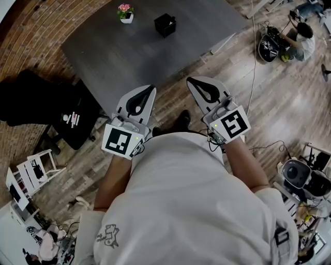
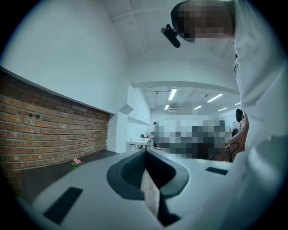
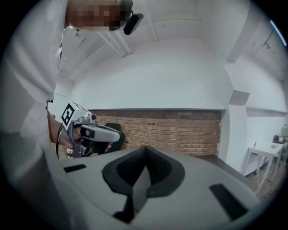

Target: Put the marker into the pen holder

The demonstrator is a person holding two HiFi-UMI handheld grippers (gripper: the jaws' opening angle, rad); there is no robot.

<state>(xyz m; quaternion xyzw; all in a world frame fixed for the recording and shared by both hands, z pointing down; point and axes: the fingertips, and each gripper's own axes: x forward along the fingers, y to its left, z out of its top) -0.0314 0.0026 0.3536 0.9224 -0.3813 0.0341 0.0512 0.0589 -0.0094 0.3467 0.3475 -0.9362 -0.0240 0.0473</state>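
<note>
A black square pen holder (image 1: 165, 25) stands on the far part of the dark grey table (image 1: 129, 57). No marker shows in any view. My left gripper (image 1: 149, 89) and right gripper (image 1: 193, 81) hang side by side at the table's near corner, short of the holder, pointing roughly level. In the left gripper view the jaws of the left gripper (image 2: 145, 152) meet in a line with nothing between them. The right gripper (image 3: 145, 148) is shut and empty too, and its view catches the left gripper (image 3: 90, 133) held in a hand.
A small pot of pink flowers (image 1: 124, 13) sits left of the holder and shows as the flower pot (image 2: 76, 162) by the brick wall (image 2: 49, 130). A black chair (image 1: 72, 121) stands left of the table. A person (image 1: 302, 39) crouches on the wooden floor at far right, with cables and gear (image 1: 300, 176).
</note>
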